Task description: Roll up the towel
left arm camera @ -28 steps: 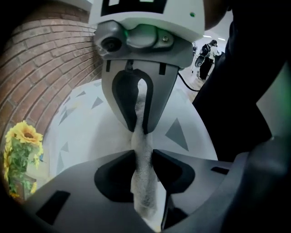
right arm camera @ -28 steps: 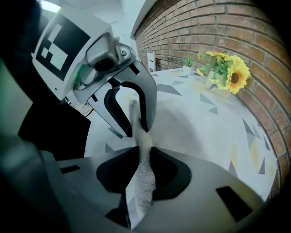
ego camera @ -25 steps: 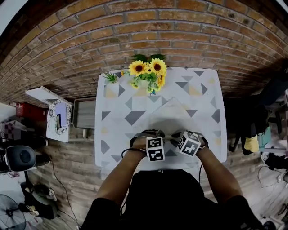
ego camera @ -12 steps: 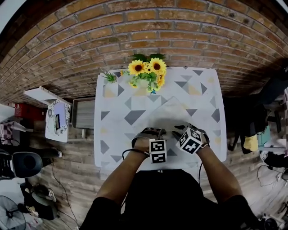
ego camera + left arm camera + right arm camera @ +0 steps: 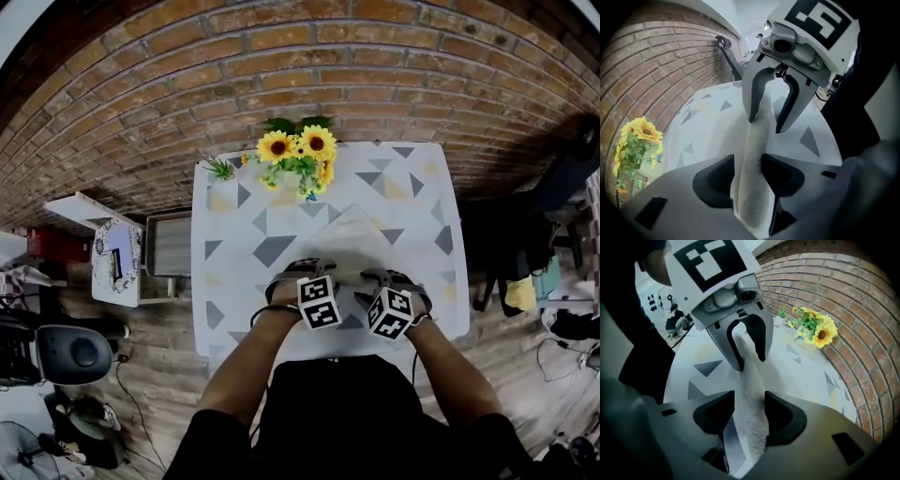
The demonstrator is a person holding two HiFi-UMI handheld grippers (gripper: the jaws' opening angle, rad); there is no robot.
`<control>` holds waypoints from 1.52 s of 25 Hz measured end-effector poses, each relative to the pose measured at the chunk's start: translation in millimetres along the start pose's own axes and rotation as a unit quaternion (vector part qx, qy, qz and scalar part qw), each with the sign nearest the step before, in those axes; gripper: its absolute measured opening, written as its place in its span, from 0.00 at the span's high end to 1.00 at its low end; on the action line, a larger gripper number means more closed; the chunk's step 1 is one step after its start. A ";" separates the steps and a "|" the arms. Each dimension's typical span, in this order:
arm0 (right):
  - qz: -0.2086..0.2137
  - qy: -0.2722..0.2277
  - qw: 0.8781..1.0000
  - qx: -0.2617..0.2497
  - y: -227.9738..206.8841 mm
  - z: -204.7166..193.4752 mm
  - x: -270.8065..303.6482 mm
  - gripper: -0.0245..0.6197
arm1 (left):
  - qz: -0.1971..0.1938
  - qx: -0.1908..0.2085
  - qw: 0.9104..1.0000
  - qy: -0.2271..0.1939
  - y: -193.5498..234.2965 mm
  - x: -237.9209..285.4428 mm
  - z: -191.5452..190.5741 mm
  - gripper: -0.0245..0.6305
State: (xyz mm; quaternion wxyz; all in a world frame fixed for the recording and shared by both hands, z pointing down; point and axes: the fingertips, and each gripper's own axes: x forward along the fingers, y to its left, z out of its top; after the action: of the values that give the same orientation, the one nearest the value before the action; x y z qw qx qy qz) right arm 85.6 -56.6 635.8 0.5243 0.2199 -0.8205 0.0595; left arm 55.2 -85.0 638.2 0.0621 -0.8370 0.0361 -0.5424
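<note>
Towel (image 5: 354, 246) on table (image 5: 220, 225), sunflowers (image 5: 298, 155) behind.

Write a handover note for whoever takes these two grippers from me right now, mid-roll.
Left gripper: jaws apart, the towel's rolled edge between them, not clamped.
Right gripper: jaws opening, same roll between them.
Towel: on the table, near edge rolled into a ridge running gripper to gripper; far corner flat, pointing at the sunflowers.
Done: roll started.
To do: regrip, roll on to the far corner.

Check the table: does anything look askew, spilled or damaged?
Nothing stands out. The towel lies on the table, its near edge gathered into a ridge; the sunflowers stand upright at the far edge. No spill shows.
</note>
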 end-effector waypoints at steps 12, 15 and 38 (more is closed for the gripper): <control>-0.041 0.004 0.999 0.019 -59.7 8.4 9.1 0.74 | 0.037 0.048 0.998 -0.012 7.3 -14.9 18.9 0.66; -0.056 0.004 0.998 0.032 -77.5 9.6 11.3 0.76 | 0.053 0.062 0.997 0.010 12.6 -4.8 16.2 0.66; -0.027 0.015 0.999 0.037 -91.0 4.0 26.9 0.72 | 0.052 0.015 0.998 0.010 84.7 3.7 16.0 0.66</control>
State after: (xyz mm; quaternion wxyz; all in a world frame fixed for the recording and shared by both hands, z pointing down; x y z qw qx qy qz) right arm 111.2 -147.5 645.8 0.5295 0.2604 -0.8035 0.0784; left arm 72.0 -168.3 623.0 0.1021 -0.8274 0.0722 -0.5475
